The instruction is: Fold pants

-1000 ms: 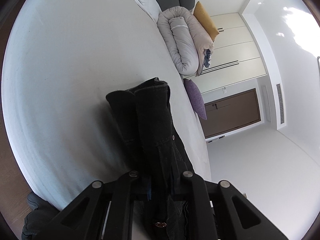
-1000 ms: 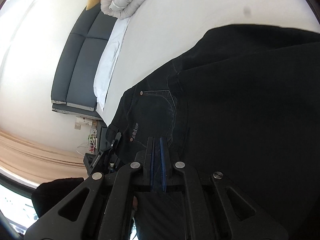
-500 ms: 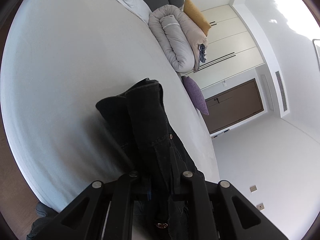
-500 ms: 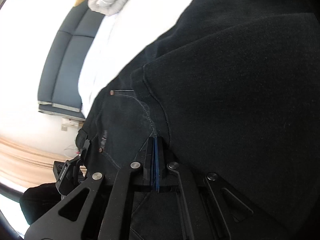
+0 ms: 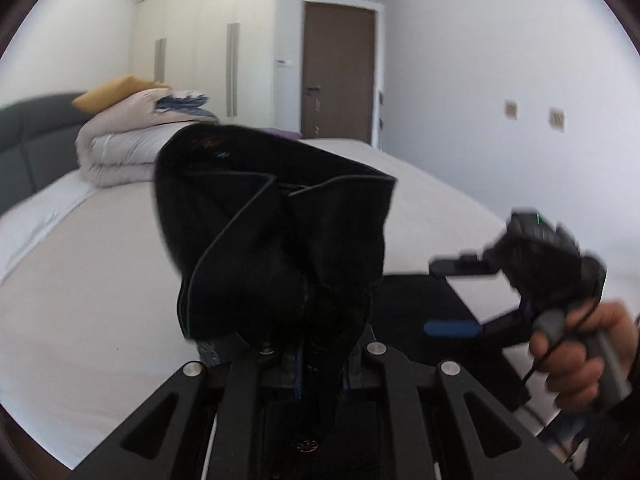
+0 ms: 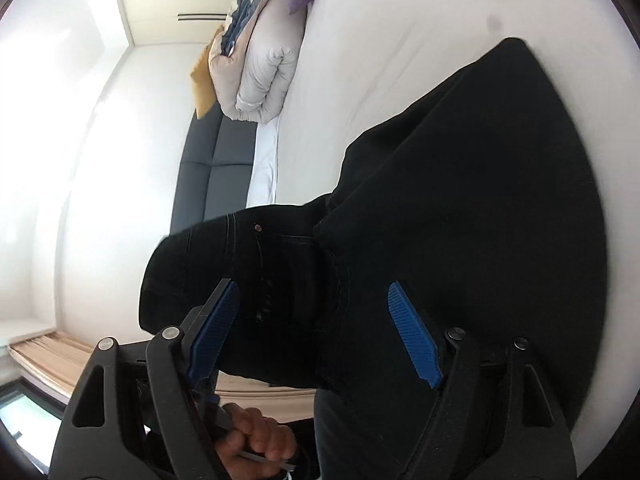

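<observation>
While clamping pants [image 5: 280, 232], left gripper [image 5: 320, 364] raised

White walls [image 5: 500, 60], brown door [image 5: 339, 72], pale wardrobes [image 5: 200, 52], grey headboard [image 5: 24, 152], daylight.

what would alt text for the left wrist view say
The left gripper is shut on bunched black pants lifted over a pale bed. At right, a hand holds the right gripper, its jaws opening; a folded duvet and brown door sit behind.
</observation>
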